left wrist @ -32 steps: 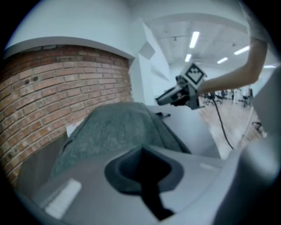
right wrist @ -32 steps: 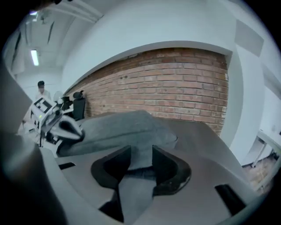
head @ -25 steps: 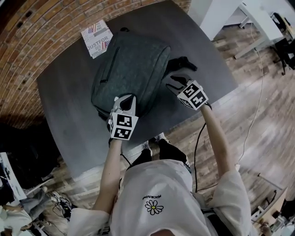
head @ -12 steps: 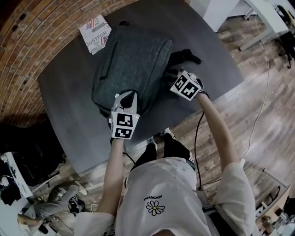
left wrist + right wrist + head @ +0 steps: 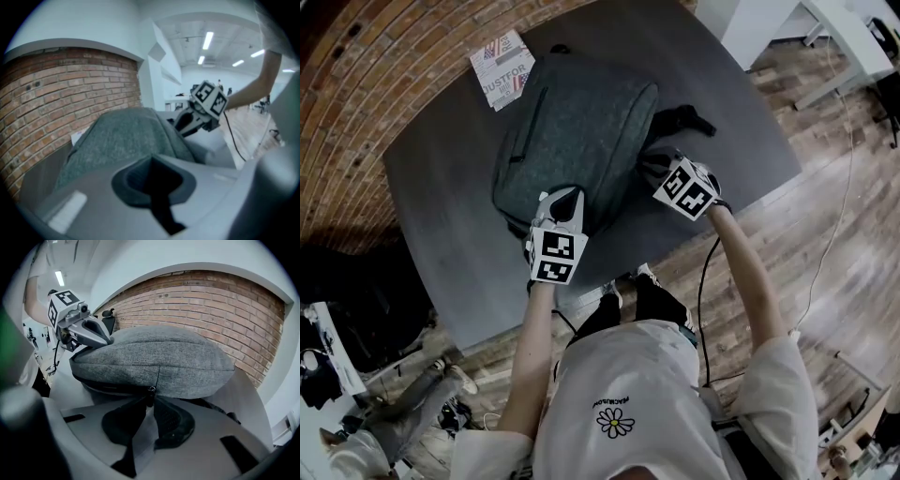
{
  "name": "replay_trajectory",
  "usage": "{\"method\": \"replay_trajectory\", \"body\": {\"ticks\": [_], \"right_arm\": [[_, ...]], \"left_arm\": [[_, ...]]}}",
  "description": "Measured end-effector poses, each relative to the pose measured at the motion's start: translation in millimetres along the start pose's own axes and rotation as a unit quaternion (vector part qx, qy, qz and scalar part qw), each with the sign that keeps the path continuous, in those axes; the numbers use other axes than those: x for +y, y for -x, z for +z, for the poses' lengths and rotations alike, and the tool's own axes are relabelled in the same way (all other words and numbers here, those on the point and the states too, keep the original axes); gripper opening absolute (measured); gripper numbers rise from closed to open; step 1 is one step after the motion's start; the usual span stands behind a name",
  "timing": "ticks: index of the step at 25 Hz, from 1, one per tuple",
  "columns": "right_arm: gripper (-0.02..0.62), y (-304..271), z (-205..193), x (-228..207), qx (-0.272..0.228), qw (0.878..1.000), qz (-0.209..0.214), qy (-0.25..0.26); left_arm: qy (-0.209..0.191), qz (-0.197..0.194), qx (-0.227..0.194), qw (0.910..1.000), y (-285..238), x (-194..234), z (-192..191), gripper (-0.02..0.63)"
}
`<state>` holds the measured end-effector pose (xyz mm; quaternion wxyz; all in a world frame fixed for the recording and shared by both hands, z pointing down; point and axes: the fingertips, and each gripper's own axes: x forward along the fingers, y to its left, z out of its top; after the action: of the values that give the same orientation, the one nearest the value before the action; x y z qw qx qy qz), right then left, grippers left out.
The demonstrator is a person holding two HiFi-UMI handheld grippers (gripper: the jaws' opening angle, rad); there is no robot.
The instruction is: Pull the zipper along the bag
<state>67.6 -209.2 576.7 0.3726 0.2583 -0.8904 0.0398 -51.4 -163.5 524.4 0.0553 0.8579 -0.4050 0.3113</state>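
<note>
A grey bag point(image 5: 572, 122) lies flat in the middle of a dark desk point(image 5: 441, 206), its long axis running from about 6 o'clock up to 12 o'clock in the head view. A printed booklet point(image 5: 504, 67) lies on the desk just off the bag's 11 o'clock corner, and a black strap point(image 5: 682, 118) trails out at its 3 o'clock side. The left claw point(image 5: 565, 199) sits at the bag's 6 o'clock end with its tip on the fabric. In the left gripper view its two dark pads are closed against each other with only a thin slit between them, and the grey fabric rises directly beyond them. Whether any cloth is caught in the slit cannot be told. The right claw point(image 5: 652, 161) meets the bag's side at about 4 o'clock. In the right gripper view its pads converge at their tips and pinch the small black zipper pull point(image 5: 149, 394), which hangs at the bag's lower edge at the middle of that side. A dark zip line runs from the pull toward 9 o'clock in that view. A brick wall point(image 5: 225, 310) curves behind the bag.
</note>
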Motion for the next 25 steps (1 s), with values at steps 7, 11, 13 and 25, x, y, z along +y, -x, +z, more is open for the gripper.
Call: {"method": "replay_trajectory", "body": {"ticks": [7,11,13,25], "right_arm": [[0.015,-2,3,1,-0.021,0.999,-0.007,-0.026],[0.017,-8,1,-1,-0.02,0.999,-0.007,-0.037],[0.012,-15,-3,-2,-0.019,0.999,-0.005,-0.049],[0.009,-4,-14,30,0.054,0.997,0.011,0.044]], "left_arm": [[-0.003,0.0,0.001,1.0,1,1,0,-0.002],[-0.003,-0.001,0.001,1.0,1,0,0,-0.002],[-0.003,-0.001,0.001,1.0,1,1,0,-0.002],[0.023,-0.003,-0.016,0.9996,-3,0,-3,-0.002]]}}
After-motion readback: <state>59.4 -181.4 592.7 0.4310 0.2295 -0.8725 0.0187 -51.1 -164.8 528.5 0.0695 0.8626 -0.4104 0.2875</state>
